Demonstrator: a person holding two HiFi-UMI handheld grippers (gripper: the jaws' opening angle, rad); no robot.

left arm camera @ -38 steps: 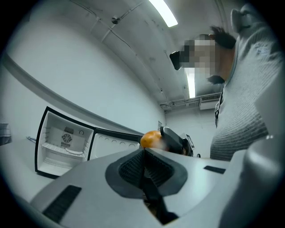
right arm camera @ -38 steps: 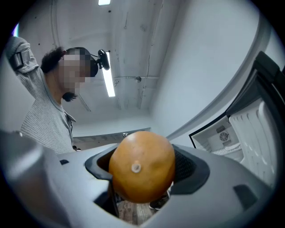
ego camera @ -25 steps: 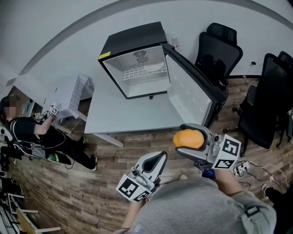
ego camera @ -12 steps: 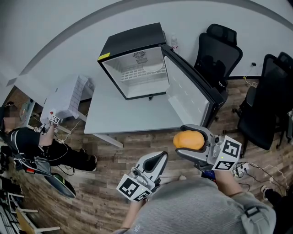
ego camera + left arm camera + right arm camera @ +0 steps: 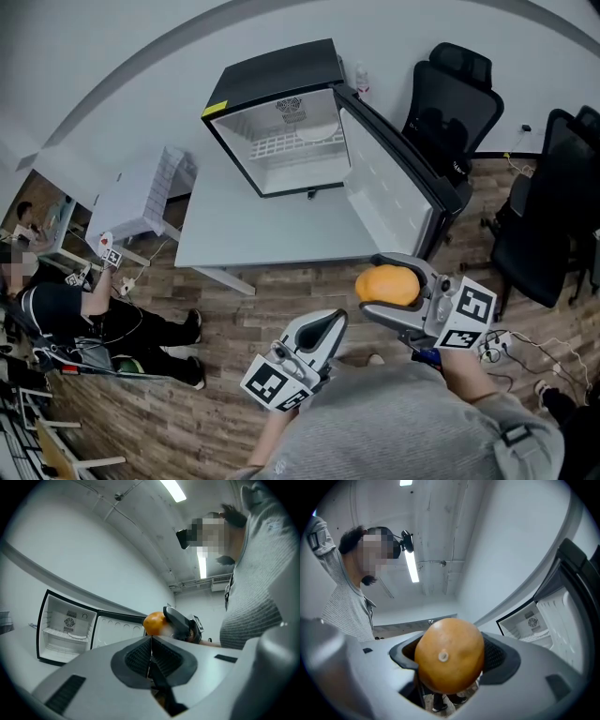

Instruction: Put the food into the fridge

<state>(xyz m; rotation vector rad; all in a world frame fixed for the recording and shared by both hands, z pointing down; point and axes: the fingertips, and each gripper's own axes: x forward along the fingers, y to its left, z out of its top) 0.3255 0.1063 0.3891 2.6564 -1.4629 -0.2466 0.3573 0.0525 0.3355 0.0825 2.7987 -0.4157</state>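
Far left in the head view, a person [image 5: 66, 314] sits low on the wooden floor [image 5: 187, 384], well apart from the action. Moving in, there's the white bench [image 5: 272, 230], and on it the small black fridge [image 5: 277, 80] with its door [image 5: 394, 192] swung wide open to the right. Inside, a white wire shelf [image 5: 279, 147] with a pale plate [image 5: 317, 131] resting on it; the space below the shelf looks bare.

Now the left gripper [image 5: 326, 326] — held low, in front of the person's grey sweater, short of the bench edge. Look at the left gripper view: the two ribbed pads [image 5: 140, 656] are pressed flat together, a thin seam between them and nothing caught there. Left gripper [image 5: 151, 644] closed and empty, pointing toward the open fridge [image 5: 65, 627].

Over to the right gripper [image 5: 373, 287] — and here's the food. An orange [image 5: 388, 284] sits clamped between its jaws, one jaw above and one below in the head view. In the right gripper view the orange [image 5: 449, 658] fills the middle of the right gripper [image 5: 450, 670], both dark pads touching its sides, jaws held about half open by the fruit's width. It hangs over the floor just off the near edge of the bench, below the tip of the open door — not in the fridge yet.

Far right, two black office chairs [image 5: 452, 103] [image 5: 553, 206] stand behind the door.
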